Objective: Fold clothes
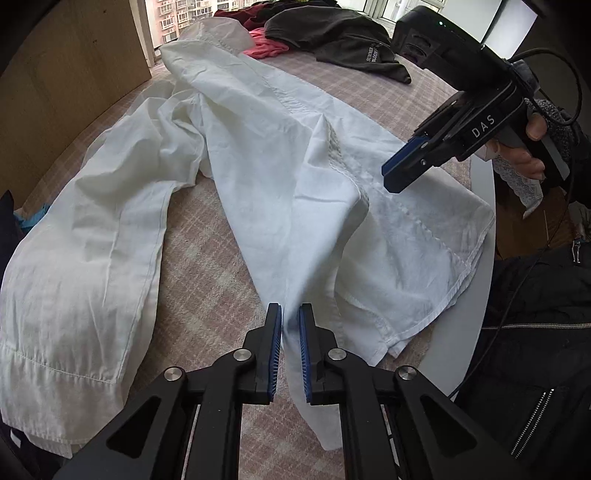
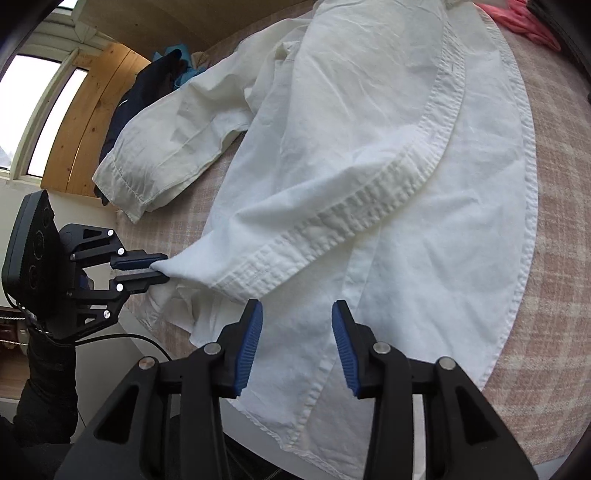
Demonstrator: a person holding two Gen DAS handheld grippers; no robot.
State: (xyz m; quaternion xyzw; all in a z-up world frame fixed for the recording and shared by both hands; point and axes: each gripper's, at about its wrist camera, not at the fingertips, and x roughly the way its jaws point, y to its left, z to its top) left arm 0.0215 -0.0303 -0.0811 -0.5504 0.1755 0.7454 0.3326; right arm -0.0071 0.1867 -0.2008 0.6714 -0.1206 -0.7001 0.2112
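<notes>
A white long-sleeved shirt (image 1: 280,166) (image 2: 388,140) lies spread on a round table with a pink plaid cloth (image 1: 207,266). One sleeve (image 1: 74,277) (image 2: 166,147) stretches out to the side. My left gripper (image 1: 290,310) (image 2: 162,271) is shut on a pinch of the shirt's fabric near the hem, which rises in a ridge. My right gripper (image 2: 297,310) (image 1: 391,177) hovers open just above the hem by the button placket (image 2: 369,206), with nothing between its fingers.
A dark garment (image 1: 332,33) and a pink one (image 1: 266,46) (image 2: 528,22) lie at the table's far side. Dark blue and teal clothes (image 2: 147,85) sit past the sleeve. The table's white edge (image 1: 484,206) is close to a person's dark jacket (image 1: 535,332).
</notes>
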